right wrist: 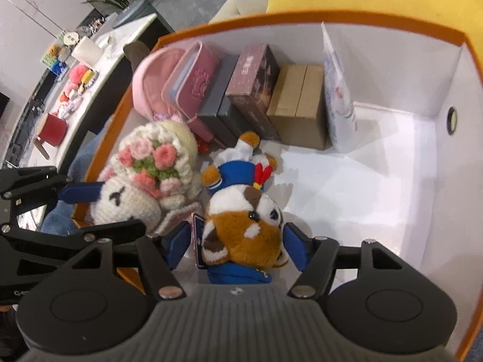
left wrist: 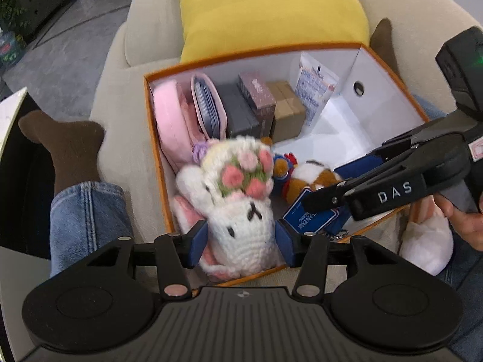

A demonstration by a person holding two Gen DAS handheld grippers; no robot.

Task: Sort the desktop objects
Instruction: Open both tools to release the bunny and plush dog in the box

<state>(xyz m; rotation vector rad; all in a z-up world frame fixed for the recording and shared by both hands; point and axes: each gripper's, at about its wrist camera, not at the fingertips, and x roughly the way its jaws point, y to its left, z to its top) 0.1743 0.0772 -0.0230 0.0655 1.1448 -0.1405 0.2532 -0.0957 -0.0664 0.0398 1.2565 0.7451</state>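
Both hands are down in the orange box (right wrist: 356, 19) at once. The left gripper (left wrist: 241, 238) has its blue pads clamped on the head of the crocheted bunny (left wrist: 238, 211), just inside the box's near wall, so it can set the toy down without it flopping. Right beside the bunny, the right gripper (right wrist: 238, 242) squeezes the brown-and-white plush dog (right wrist: 244, 226), also against the box's near wall. Along the box's far wall, a pink pouch (right wrist: 193, 81), dark boxes (right wrist: 220, 114), a patterned box (right wrist: 256, 75) and a cardboard carton (right wrist: 299, 105) stand packed upright in a row. That looks like the scheme: hard things at the back, soft toys in front. The box's right half is bare white floor.
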